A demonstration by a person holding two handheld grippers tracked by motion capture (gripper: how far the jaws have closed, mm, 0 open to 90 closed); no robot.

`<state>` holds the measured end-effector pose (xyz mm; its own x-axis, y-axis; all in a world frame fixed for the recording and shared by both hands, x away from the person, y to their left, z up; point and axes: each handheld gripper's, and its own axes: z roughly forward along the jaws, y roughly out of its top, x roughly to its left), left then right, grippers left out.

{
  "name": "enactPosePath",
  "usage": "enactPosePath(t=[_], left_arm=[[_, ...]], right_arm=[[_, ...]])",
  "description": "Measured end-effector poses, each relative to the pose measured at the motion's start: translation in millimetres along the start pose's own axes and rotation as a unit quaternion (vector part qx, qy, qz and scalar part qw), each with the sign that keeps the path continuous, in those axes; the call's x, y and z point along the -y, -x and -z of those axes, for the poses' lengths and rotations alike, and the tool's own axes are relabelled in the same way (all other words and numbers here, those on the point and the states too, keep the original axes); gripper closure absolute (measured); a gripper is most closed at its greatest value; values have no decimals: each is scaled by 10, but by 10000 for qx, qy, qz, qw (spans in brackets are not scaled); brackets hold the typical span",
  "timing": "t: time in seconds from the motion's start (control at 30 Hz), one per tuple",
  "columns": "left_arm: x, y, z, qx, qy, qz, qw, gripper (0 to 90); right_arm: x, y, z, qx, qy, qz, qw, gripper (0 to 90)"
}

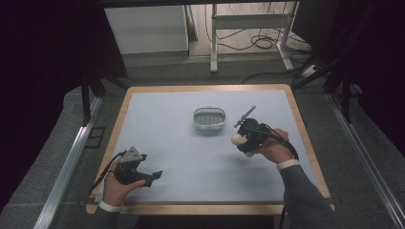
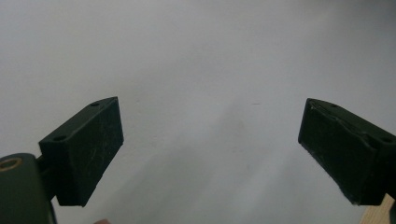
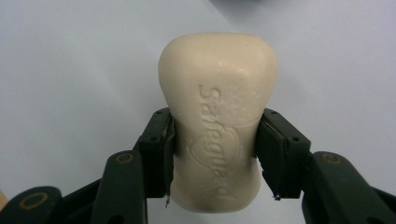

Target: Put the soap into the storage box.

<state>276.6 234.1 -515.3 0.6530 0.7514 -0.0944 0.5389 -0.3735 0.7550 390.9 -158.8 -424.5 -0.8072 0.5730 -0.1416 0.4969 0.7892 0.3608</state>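
Note:
A cream bar of soap with raised lettering sits between the jaws of my right gripper, both pads pressed against its narrow waist. In the high view that right gripper holds the soap just above the pale blue mat, a little to the right of and nearer than a small grey soap dish. My left gripper rests low at the front left of the mat, its jaws wide apart. Between those left jaws lies bare mat.
The blue mat covers a wooden table with its edge close to the person. Metal rails run along both sides of the table. Beyond the far edge stand a white cabinet and a desk frame with cables on the floor.

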Motion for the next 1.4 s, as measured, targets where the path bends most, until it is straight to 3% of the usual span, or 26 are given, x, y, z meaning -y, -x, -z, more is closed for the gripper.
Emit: enactPosePath(t=[0.57, 1.4], left_arm=[[1, 0, -6, -2, -9, -11, 10000, 71], [1, -19, 29, -33, 18, -10, 10000, 71]], right_arm=[[-149, 117, 27, 108, 60, 110, 9999, 499], [-318, 343, -2, 176, 132, -32, 9998, 499]])
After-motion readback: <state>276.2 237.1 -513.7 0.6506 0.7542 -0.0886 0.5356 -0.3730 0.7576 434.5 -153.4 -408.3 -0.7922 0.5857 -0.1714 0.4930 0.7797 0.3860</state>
